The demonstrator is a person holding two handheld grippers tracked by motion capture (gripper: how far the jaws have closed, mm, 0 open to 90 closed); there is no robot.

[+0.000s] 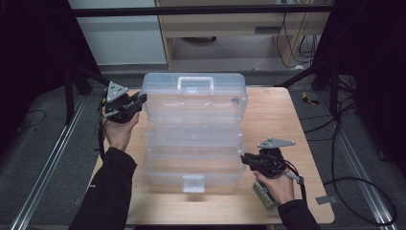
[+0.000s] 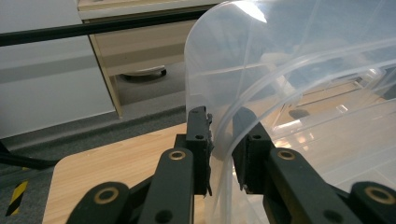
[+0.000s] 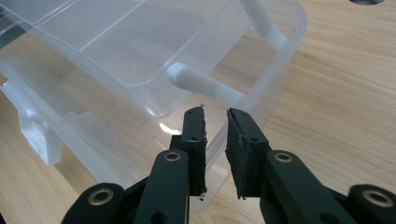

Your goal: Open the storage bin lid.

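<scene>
So there's this clear plastic box sitting pretty much dead centre on a small wooden table, and it's one of those fold-out organiser types. It's see-through all over with a slightly frosted look, rounded corners, and you can see the wood grain right through the walls. The lid is swung open toward 12 o'clock, with a moulded carry handle on its far edge. Below it the trays step down toward 6 o'clock, and there's a little whitish latch tab on the near front edge. In the right gripper view a white plastic arm links the upper tray to the lower body.

The left gripper is up at about 10 o'clock from the box's middle, right at the lid's left edge. In the left gripper view its jaws sit narrow with the curved lid edge passing between them; one pad looks to be against the plastic, and I can't tell if the other is.

The right gripper is at about 4 o'clock, at the lower right corner of the box. Its jaws are narrow too, straddling the corner wall, but there's a visible gap, so not really pinching it.

A small green packet lies on the table under the right hand.
</scene>
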